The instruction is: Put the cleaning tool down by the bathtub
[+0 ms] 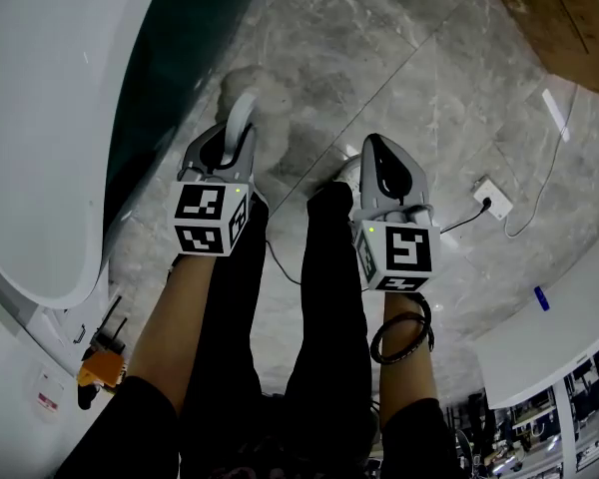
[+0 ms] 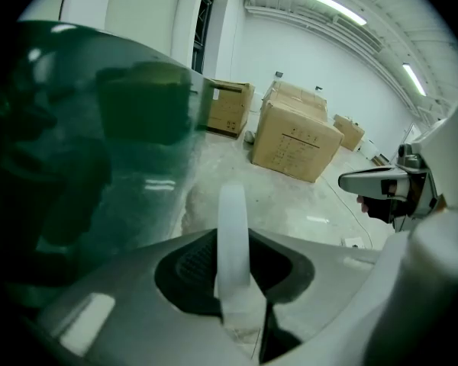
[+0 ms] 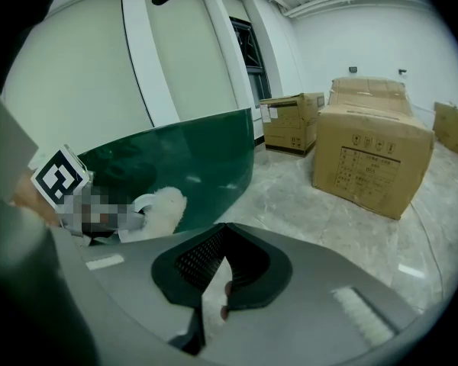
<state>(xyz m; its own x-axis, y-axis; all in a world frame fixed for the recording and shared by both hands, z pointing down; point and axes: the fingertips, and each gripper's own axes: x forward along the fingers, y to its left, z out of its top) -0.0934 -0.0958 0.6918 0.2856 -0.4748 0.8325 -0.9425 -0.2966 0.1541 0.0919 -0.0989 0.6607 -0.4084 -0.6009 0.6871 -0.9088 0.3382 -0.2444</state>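
Left hand-held gripper (image 1: 240, 128) clamping one cleaning tool (image 1: 252, 84), one bathtub (image 1: 50, 118)

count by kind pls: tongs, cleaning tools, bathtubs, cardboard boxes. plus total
Tongs: 2 (left tongs, right tongs)
Cleaning tool: 1, handle gripped in the left tongs
Bathtub: 1
Cardboard boxes: 4
Total: 8

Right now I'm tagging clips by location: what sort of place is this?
Probably a showroom or storeroom, not a home bathroom: a freestanding bathtub with a dark green side stands on a grey stone-look floor, and big cardboard boxes sit along bare white walls.
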